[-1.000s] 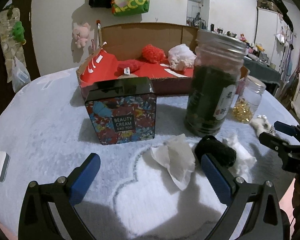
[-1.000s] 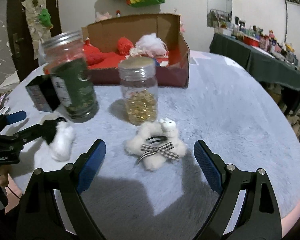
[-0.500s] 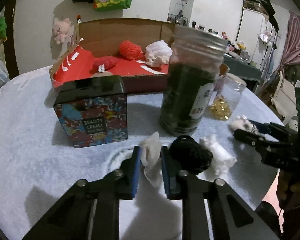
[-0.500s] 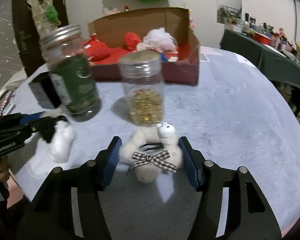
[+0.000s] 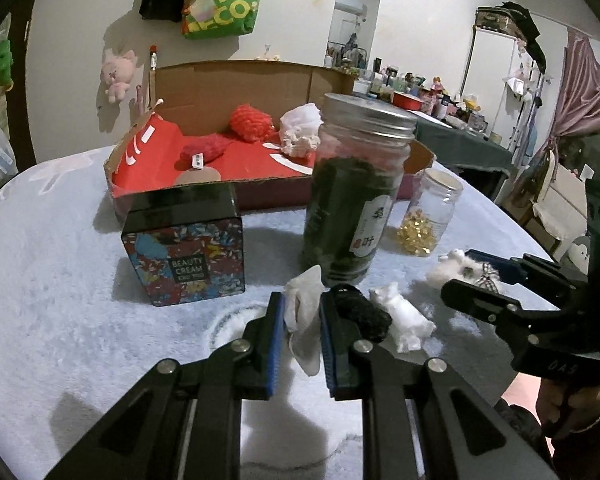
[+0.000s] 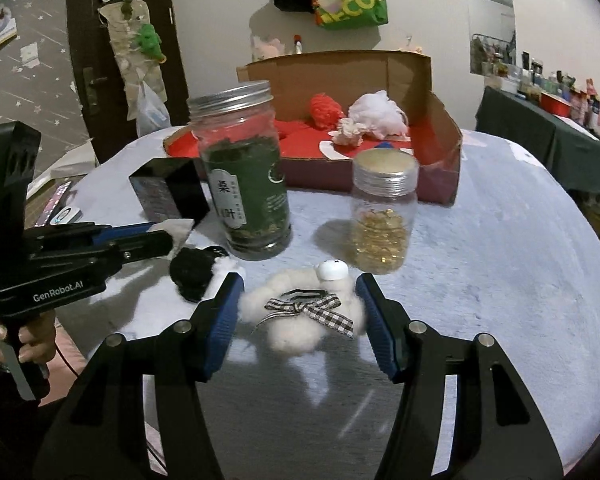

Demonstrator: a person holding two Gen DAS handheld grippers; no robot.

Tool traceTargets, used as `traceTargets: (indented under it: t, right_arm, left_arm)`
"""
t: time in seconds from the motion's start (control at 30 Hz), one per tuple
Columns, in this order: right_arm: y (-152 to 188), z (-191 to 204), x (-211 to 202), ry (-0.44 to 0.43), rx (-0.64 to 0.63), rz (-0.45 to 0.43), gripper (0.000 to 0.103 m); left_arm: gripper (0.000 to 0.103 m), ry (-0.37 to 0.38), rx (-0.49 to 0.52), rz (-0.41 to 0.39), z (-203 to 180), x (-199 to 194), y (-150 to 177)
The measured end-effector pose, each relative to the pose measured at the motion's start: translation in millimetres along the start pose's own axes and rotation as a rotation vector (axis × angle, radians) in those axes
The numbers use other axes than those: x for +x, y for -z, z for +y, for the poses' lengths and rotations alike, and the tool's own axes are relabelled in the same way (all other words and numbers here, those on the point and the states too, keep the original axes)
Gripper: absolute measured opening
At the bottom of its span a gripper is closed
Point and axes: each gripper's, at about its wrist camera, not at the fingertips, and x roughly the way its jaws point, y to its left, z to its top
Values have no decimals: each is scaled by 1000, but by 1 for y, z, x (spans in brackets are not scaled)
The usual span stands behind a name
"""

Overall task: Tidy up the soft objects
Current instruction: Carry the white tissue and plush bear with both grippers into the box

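Observation:
My left gripper (image 5: 300, 300) is shut on a crumpled white tissue (image 5: 304, 320), which hangs between its blue pads just in front of the green jar. A black fuzzy ball (image 5: 360, 314) and a white fluffy piece (image 5: 402, 320) lie on the table right beside it. My right gripper (image 6: 298, 280) is shut on a cream plush with a checked bow (image 6: 300, 312), with both pads pressing its sides. The open cardboard box (image 5: 236, 80) at the back holds a red pompom (image 5: 252, 122), a red plush (image 5: 204, 150) and a white fluffy thing (image 5: 300, 132).
On the pale fleece table stand a tall green jar (image 5: 352, 200), a small jar of gold capsules (image 5: 428, 216) and a patterned tin (image 5: 184, 240), all between the grippers and the box. A hand (image 6: 32, 336) holds the left tool. Furniture crowds the right.
Both grippers went from wide open to closed, the left on the tissue and the right on the bow plush. Both views have shifted slightly, with the jars drawing nearer.

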Motion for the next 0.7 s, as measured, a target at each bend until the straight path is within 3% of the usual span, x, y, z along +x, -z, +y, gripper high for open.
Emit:
traceTargets:
  t: [0.7]
  right_arm:
    - [3, -4, 2, -2, 9, 10, 57]
  left_arm:
    - [18, -20, -8, 3, 7, -3, 4]
